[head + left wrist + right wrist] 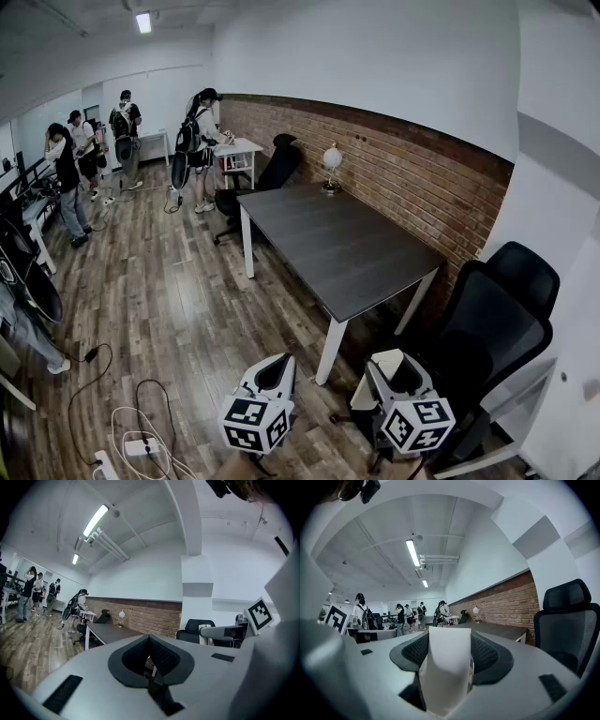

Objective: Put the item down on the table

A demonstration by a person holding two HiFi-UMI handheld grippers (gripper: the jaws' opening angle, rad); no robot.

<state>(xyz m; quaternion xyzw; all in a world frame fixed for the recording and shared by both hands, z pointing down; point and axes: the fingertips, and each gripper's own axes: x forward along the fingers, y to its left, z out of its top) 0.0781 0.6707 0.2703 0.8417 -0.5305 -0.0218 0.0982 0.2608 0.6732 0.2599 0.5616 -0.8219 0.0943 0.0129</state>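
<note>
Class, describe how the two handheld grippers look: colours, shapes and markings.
Both the left gripper and right gripper have pale grey, rounded shells with black ribbed pads inside the jaws. Each carries a white cube printed with black square markers. No sleeves are visible.

Table (347, 248) top open — lamp (331, 167) only at far end; office chair (489, 323) crowds its right.
</note>
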